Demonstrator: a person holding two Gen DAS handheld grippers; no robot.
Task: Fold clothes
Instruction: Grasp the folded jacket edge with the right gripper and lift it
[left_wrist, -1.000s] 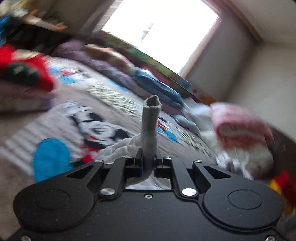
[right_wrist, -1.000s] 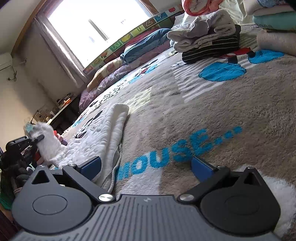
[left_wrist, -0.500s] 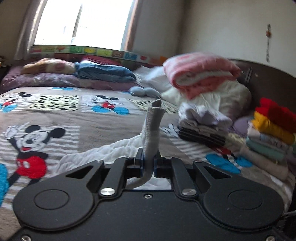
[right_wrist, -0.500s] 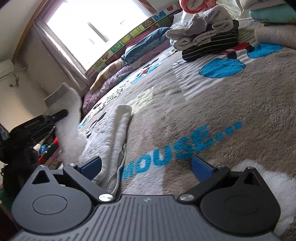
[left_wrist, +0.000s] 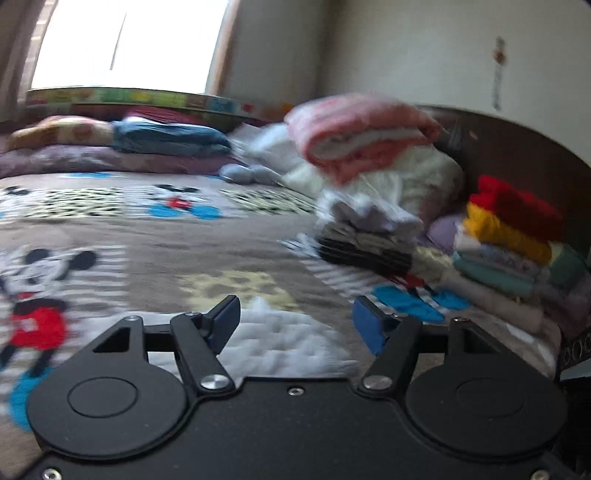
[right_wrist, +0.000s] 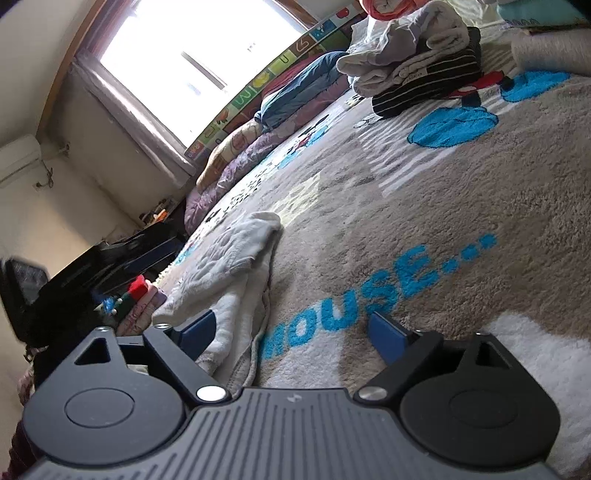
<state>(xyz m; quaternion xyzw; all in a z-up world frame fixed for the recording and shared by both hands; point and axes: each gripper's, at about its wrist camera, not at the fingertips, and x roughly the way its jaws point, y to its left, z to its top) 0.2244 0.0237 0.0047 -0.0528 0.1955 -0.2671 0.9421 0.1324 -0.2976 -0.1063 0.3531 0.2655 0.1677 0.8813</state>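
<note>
A white quilted garment (right_wrist: 236, 266) lies folded over on the Mickey Mouse blanket (right_wrist: 461, 206); in the left wrist view it shows as a white patch (left_wrist: 280, 339) just below and between the fingers. My left gripper (left_wrist: 295, 325) is open with nothing between its blue pads, hovering right over the garment. My right gripper (right_wrist: 291, 332) is open too, low over the blanket, with its left finger (right_wrist: 195, 328) beside the garment's near edge.
Stacks of folded clothes stand at the head of the bed: a striped pile (left_wrist: 369, 236), a red and yellow pile (left_wrist: 513, 236) and a pink blanket (left_wrist: 362, 136) on white bedding. Pillows (left_wrist: 110, 144) line the window side. More clothes (right_wrist: 136, 295) lie beyond the bed's left edge.
My left gripper has opened and let go of the garment's end, which now lies laid over on the rest of it. The right gripper has barely moved.
</note>
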